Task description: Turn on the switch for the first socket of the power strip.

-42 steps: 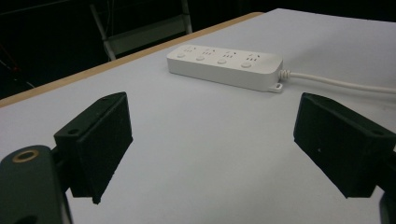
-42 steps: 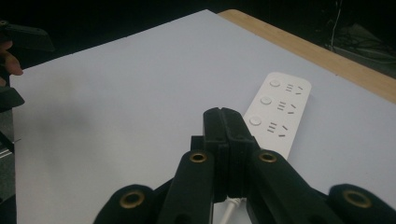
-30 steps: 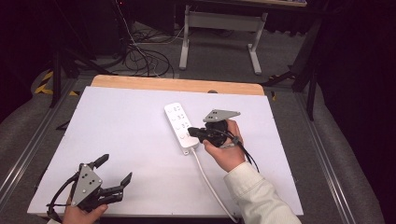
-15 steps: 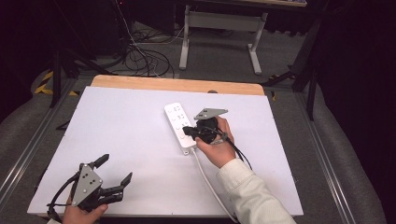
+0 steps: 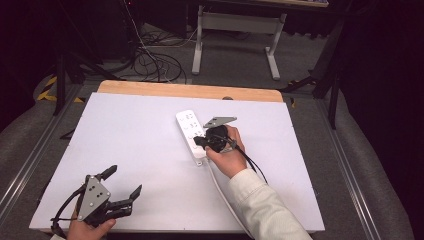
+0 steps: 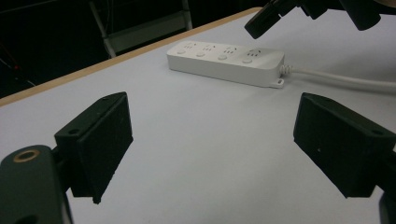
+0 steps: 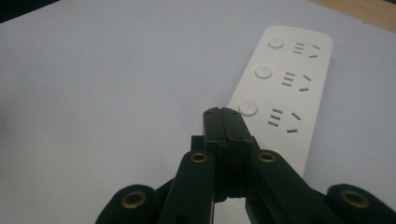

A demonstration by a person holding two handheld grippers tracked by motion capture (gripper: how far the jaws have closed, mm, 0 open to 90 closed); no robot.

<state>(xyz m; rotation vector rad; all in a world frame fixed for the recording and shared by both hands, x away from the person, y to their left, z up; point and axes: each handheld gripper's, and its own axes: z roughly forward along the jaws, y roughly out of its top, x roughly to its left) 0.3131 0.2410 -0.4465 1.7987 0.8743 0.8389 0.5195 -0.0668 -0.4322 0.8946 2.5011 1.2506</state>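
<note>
Overhead forward-down view; two low, close tool views sharing power strip (image 5: pixel 192 133).

Black tongs (image 5: pixel 197 141) with brass-ringed screws, grey triangular plates, black cables; a cream sleeve (image 5: pixel 265 205).

My left gripper (image 6: pixel 210 154) jaws spread wide over the white tabletop (image 6: pixel 201 140), nothing between. Ahead lies a white four-outlet plastic power strip (image 6: pixel 226 63), white cord (image 6: pixel 341 80) trailing right; my other black gripper (image 6: pixel 280 14) above it.
</note>
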